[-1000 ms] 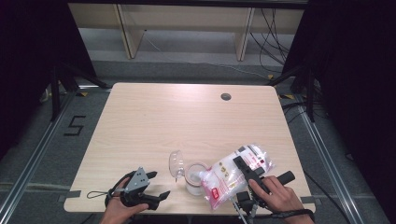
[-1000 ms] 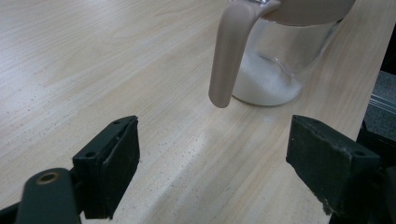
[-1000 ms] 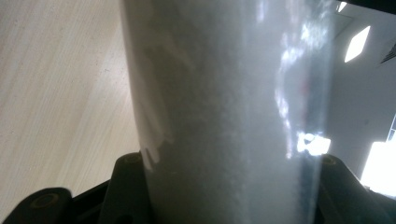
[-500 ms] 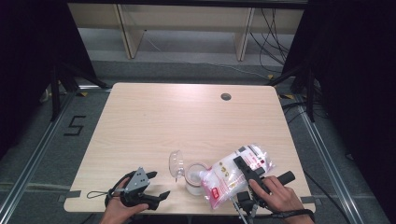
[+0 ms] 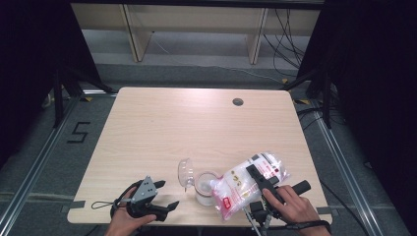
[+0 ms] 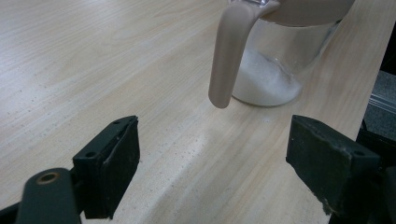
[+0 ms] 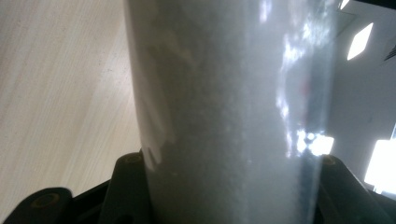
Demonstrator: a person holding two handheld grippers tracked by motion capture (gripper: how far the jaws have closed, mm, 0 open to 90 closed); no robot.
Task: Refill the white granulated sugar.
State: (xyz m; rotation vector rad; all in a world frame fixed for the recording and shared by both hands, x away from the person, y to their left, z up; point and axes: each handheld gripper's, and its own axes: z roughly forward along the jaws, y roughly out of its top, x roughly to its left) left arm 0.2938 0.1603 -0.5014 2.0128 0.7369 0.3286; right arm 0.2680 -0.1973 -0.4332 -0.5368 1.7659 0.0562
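Observation:
A clear plastic bag (image 5: 235,186) of white granules lies tilted, its lower end over the mouth of a glass jar (image 5: 205,188) near the table's front edge. My right gripper (image 5: 252,172) is shut on the bag (image 7: 229,107), with its jaws pressed on both sides, as the right gripper (image 7: 229,186) view shows close up. The jar (image 6: 273,70) holds a little white powder and has a beige clasp (image 6: 229,56). Its clear lid (image 5: 186,172) hangs open to the left. My left gripper (image 5: 166,194) rests low at the front left, open and empty, its jaws pointing at the jar (image 6: 215,172).
The light wood table (image 5: 196,123) has a round cable hole (image 5: 238,102) at the back right. Wooden shelving (image 5: 196,29) and cables stand beyond the far edge. Dark curtains flank both sides.

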